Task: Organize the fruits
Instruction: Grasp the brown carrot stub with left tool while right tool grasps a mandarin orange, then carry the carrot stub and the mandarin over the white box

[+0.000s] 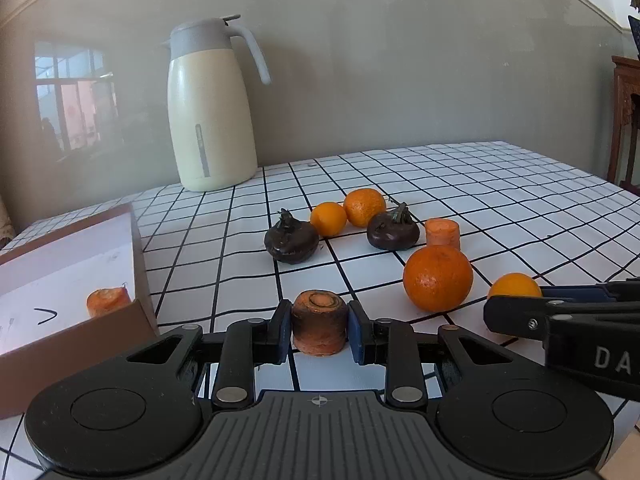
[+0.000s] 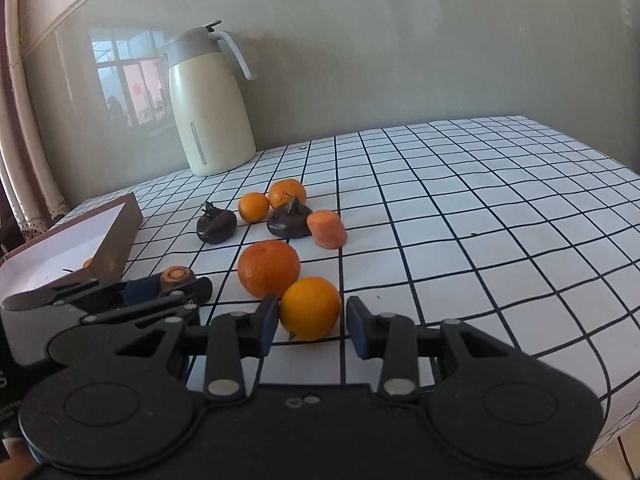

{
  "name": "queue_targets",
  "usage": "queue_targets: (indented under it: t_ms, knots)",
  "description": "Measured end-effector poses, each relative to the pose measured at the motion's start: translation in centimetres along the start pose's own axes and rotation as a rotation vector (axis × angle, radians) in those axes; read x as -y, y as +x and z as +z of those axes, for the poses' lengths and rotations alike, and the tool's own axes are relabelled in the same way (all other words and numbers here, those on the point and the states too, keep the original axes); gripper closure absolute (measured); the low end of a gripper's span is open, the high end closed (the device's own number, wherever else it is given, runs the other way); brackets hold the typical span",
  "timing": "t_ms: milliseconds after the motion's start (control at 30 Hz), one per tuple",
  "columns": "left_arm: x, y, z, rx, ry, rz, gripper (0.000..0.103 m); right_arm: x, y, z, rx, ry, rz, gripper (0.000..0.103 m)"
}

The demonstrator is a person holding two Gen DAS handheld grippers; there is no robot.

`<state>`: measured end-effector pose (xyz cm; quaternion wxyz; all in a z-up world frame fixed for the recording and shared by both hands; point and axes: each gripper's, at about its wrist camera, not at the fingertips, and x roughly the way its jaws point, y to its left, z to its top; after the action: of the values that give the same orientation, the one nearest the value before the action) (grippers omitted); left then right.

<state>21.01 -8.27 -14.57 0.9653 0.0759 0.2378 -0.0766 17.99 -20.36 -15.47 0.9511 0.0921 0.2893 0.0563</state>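
My left gripper (image 1: pixel 319 330) is shut on a stubby carrot piece (image 1: pixel 319 316) that stands upright on the checked tablecloth, one blue pad against each side. It also shows in the right wrist view as the left gripper (image 2: pixel 170 285) around the carrot piece (image 2: pixel 176 274). My right gripper (image 2: pixel 310 322) is shut on a small orange (image 2: pixel 310 306) near the table's front edge. From the left wrist view, the small orange (image 1: pixel 514 285) peeks out between the right gripper's (image 1: pixel 516 300) fingers. A brown box (image 1: pixel 80 344) at the left holds another carrot piece (image 1: pixel 108 300).
On the cloth lie a large orange (image 1: pixel 438 278), a carrot chunk (image 1: pixel 442 233), two dark fruits (image 1: pixel 291 242) (image 1: pixel 393 232) and two small oranges (image 1: pixel 328 219) (image 1: pixel 365 207). A cream thermos jug (image 1: pixel 210 120) stands at the back by the wall. Wooden furniture (image 1: pixel 626 120) is far right.
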Motion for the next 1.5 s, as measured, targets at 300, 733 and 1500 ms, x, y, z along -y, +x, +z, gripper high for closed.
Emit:
queue_targets:
  t_ms: [300, 733, 1500]
  knots:
    - [-0.4, -1.8, -1.1, 0.012, -0.013, 0.007, 0.074, -0.6, -0.2, -0.2, -0.001, -0.035, 0.001, 0.078]
    - [-3.8, -5.8, -3.1, 0.013, -0.065, 0.063, 0.074, -3.5, -1.2, -1.2, -0.005, -0.118, 0.057, 0.078]
    - [-8.2, -8.6, -4.2, 0.027, -0.144, 0.132, 0.074, -7.2, -2.3, -0.8, 0.01, -0.163, 0.134, 0.078]
